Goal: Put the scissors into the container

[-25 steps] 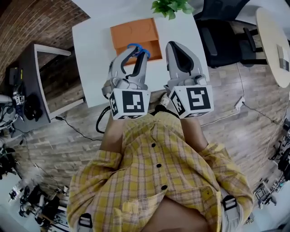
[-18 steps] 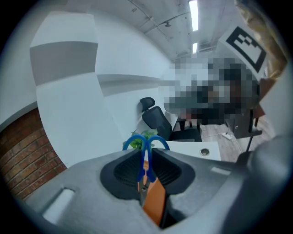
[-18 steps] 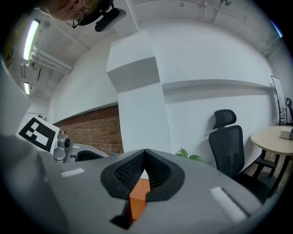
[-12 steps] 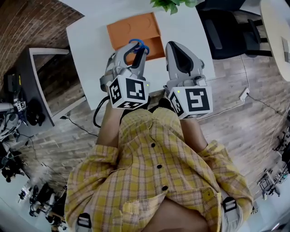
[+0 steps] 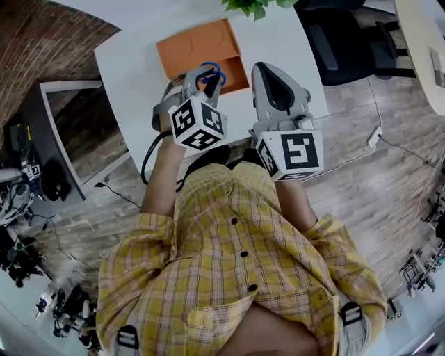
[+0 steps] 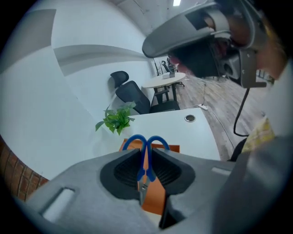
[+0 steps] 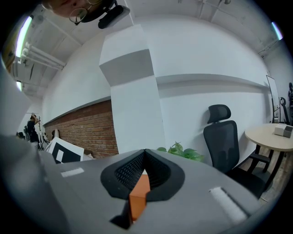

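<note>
Left gripper point(image 6: 146, 151) clamps scissors point(image 6: 142, 171) (blue handles) — above orange container point(image 5: 195, 45)

I'm looking into an office: a black swivel chair point(image 5: 348, 42), a white bench point(image 5: 132, 76), a round table point(image 5: 425, 62), a potted plant point(image 5: 252, 7), a brick wall point(image 7: 84, 132).
</note>
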`<action>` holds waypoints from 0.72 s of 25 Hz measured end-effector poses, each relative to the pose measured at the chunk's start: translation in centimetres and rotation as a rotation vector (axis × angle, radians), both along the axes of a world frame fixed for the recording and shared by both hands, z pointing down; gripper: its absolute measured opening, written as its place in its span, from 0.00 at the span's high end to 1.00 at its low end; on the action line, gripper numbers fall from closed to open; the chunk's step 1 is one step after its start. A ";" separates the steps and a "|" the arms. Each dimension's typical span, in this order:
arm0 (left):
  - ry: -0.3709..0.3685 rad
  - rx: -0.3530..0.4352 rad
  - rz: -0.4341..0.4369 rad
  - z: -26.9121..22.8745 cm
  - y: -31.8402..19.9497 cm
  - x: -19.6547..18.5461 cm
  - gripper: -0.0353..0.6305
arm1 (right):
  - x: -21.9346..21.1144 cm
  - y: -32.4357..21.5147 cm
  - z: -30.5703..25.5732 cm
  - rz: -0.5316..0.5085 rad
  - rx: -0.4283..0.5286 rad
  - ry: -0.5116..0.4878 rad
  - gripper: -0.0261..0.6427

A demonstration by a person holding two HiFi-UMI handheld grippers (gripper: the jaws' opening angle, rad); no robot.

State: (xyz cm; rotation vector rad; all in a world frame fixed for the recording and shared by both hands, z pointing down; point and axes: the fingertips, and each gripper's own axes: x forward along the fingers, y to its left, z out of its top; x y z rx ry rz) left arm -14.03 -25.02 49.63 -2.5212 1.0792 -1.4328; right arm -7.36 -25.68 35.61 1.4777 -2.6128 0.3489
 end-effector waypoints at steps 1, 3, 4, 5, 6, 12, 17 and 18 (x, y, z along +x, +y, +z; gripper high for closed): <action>-0.015 -0.008 0.015 0.5 -0.1 0.1 0.82 | 0.1 0.0 0.1 0.002 -0.002 0.001 0.95; -0.052 -0.016 0.042 1.5 -0.2 0.3 0.82 | 0.2 0.0 0.2 0.002 -0.008 0.004 0.95; -0.073 -0.017 0.055 2.0 -0.3 0.3 0.82 | 0.2 0.0 0.3 0.000 -0.010 0.006 0.95; -0.098 -0.018 0.068 2.6 -0.4 0.3 0.82 | 0.2 0.0 0.4 -0.002 -0.012 0.007 0.95; -0.122 -0.021 0.081 3.3 -0.5 0.3 0.82 | 0.2 -0.1 0.5 -0.003 -0.013 0.007 0.95; -0.252 -0.071 0.177 7.2 -0.3 0.5 0.82 | 0.3 -0.1 0.8 0.007 -0.019 0.015 0.95; -0.287 -0.112 0.205 9.6 -0.3 0.9 0.82 | 0.6 -0.2 1.0 0.015 -0.023 0.021 0.95; -0.285 -0.121 0.204 10.1 -0.3 1.0 0.82 | 0.7 -0.2 1.0 0.017 -0.024 0.021 0.95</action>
